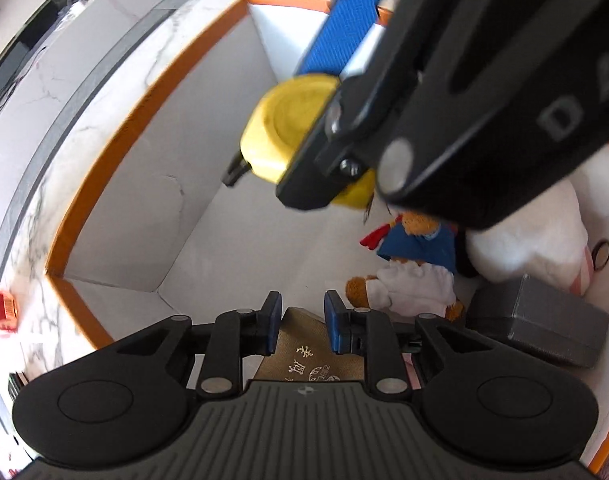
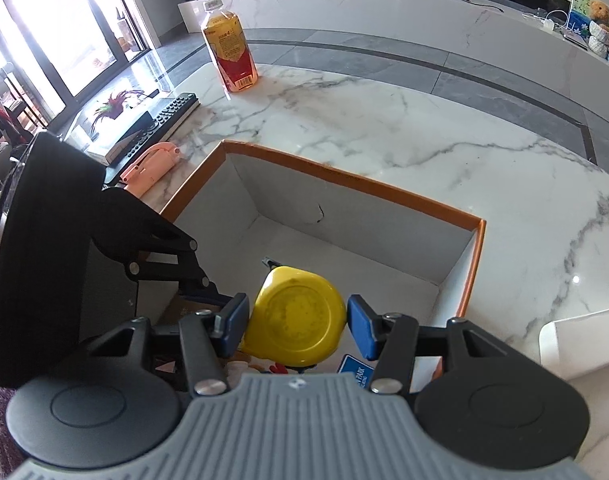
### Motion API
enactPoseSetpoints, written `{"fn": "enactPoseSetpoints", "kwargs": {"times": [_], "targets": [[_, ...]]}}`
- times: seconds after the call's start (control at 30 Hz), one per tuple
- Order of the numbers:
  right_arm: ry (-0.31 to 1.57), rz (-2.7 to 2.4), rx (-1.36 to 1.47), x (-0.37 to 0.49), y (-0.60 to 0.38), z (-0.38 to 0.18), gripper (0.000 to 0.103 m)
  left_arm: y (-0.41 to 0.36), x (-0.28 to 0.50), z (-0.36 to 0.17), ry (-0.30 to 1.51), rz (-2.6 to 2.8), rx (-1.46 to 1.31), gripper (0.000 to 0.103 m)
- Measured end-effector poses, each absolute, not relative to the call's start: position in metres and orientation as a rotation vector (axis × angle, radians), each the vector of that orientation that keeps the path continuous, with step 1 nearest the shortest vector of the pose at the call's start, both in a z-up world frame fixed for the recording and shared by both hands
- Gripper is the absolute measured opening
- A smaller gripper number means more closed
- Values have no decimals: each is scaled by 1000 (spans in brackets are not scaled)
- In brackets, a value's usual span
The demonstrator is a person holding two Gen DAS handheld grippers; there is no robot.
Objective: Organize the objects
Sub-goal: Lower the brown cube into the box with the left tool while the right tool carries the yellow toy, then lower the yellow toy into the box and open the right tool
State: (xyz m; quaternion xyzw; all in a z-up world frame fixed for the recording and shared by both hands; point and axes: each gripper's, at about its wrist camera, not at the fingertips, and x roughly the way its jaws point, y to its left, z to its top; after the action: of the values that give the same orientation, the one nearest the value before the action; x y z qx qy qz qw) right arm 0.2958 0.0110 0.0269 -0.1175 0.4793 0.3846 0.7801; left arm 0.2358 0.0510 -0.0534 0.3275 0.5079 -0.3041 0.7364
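My right gripper (image 2: 298, 326) is shut on a yellow tape measure (image 2: 296, 318) and holds it over the orange-rimmed white box (image 2: 344, 178). In the left wrist view the same tape measure (image 1: 282, 128) hangs between the right gripper's blue pads (image 1: 340, 36) above the box floor. My left gripper (image 1: 302, 320) is inside the box with its jaws a little apart around the top of a gold fabric pouch (image 1: 304, 356); I cannot tell whether the pads touch it.
In the box lie a small bear doll in blue and white (image 1: 412, 272), a white plush (image 1: 536, 232) and a grey case (image 1: 544, 320). On the marble table stand a drink bottle (image 2: 230, 50), a remote (image 2: 166, 118), a pink object (image 2: 150, 166) and a white tray (image 2: 584, 340).
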Motion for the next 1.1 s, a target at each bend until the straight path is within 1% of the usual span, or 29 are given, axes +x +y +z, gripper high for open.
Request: {"fn": "enactPoseSetpoints", "kwargs": {"times": [0.23, 0.3, 0.37, 0.63, 0.8, 0.87, 1.03, 1.1], "targets": [[1115, 806, -175, 310, 25, 9, 56, 98, 227, -6, 1019, -533, 457, 29], [1135, 797, -151, 313, 30, 3, 56, 112, 223, 9, 997, -487, 396, 34], [1147, 783, -127, 315, 36, -2, 56, 126, 220, 21, 986, -432, 327, 36], [1149, 739, -115, 321, 74, -24, 56, 165, 230, 24, 1112, -243, 22, 36], [1159, 744, -150, 320, 96, -41, 56, 169, 237, 22, 1115, -240, 27, 36], [1162, 746, -159, 322, 101, -48, 56, 168, 236, 22, 1126, -241, 24, 32], [1251, 764, -70, 331, 99, -63, 58, 167, 236, 19, 1125, -247, 15, 30], [1270, 772, -29, 333, 96, -65, 57, 167, 236, 18, 1122, -246, 14, 30]]}}
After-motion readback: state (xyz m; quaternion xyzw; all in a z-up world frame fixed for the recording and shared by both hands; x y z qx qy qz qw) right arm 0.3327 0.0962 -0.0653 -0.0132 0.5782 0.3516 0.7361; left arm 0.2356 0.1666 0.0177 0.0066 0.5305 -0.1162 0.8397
